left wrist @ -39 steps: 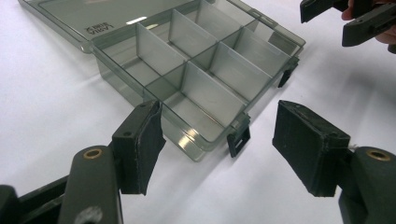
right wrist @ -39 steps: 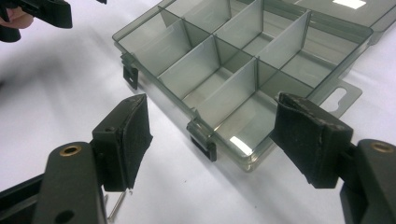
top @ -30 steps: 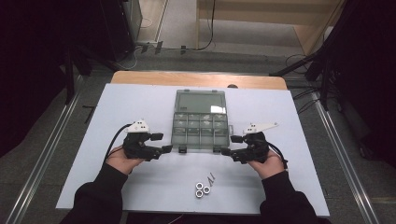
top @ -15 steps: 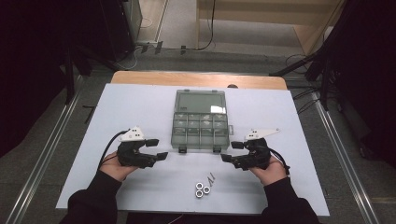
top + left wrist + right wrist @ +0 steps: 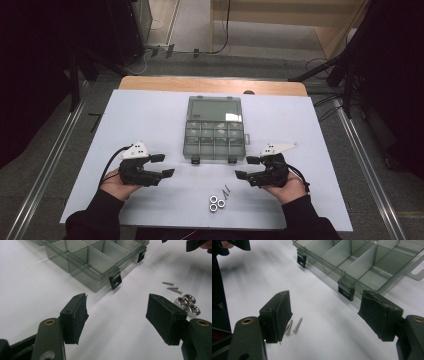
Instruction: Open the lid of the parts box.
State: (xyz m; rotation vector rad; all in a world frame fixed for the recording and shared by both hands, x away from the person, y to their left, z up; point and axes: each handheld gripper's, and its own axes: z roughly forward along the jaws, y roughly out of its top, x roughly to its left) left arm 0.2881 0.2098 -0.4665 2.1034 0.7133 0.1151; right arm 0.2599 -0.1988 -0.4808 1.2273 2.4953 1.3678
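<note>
A smoky clear compartment box (image 5: 215,154) lies open at mid-table, its lid (image 5: 215,109) folded flat behind it and its compartments bare. In front of it lie three silver nuts (image 5: 216,202) and a few small screws (image 5: 225,190). My left gripper (image 5: 165,165) hovers open left of the box's front, jaws wide apart in the left gripper view (image 5: 116,317), with the box (image 5: 82,277), screws (image 5: 172,287) and nuts (image 5: 187,303) ahead. My right gripper (image 5: 245,167) is open on the right; its own view (image 5: 324,315) shows the screws (image 5: 293,326) by its left jaw and the box (image 5: 359,263) beyond.
A white sheet (image 5: 140,120) covers the wooden table (image 5: 210,84). Two black latches (image 5: 195,160) hang from the box's front wall. Metal rails run along the floor on both sides, and dark equipment stands at the back left.
Both grippers have drawn back from the box's front corners toward the person, and they stay open. The box, nuts and screws have not moved.
</note>
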